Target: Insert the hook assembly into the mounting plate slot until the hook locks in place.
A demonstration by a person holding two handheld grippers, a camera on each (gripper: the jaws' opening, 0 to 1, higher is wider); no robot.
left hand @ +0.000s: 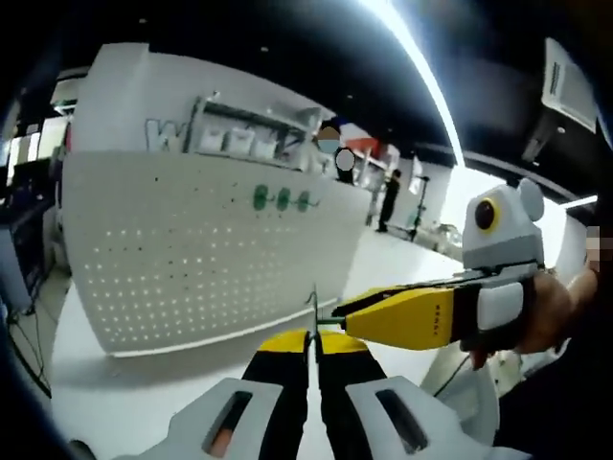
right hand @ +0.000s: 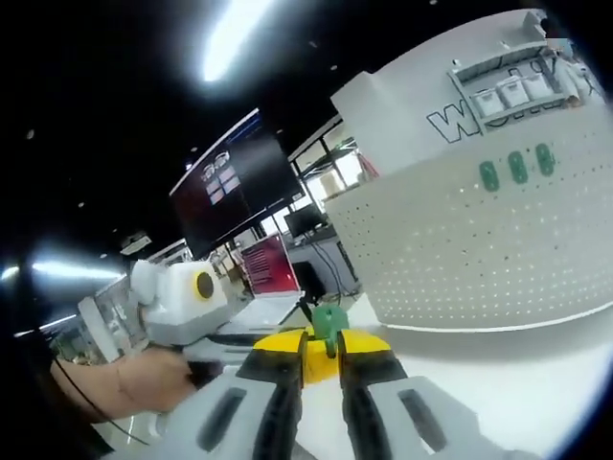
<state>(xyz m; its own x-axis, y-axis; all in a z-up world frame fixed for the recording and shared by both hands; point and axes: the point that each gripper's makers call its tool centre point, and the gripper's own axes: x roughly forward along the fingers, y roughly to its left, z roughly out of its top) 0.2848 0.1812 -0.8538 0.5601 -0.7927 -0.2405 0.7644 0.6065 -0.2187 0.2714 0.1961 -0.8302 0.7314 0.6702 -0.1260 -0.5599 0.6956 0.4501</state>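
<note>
Your left gripper [left hand: 312,337] pinches a thin stiff metal hook [left hand: 313,311]; right gripper [right hand: 324,347] pinches its light green plastic piece [right hand: 329,324]; grip firmly.

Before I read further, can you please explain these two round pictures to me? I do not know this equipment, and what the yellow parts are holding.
There is no robot here. A person holds one hand tool in each hand, and a small camera rides on each tool.

The left gripper view looks along the left tool, shut on a thin metal hook. The right tool reaches in from the side, the person's hand behind it.

The right gripper view looks along the right tool, shut on a small green piece.

A white pegboard stands on the white table, with three green pieces already mounted on it.
</note>
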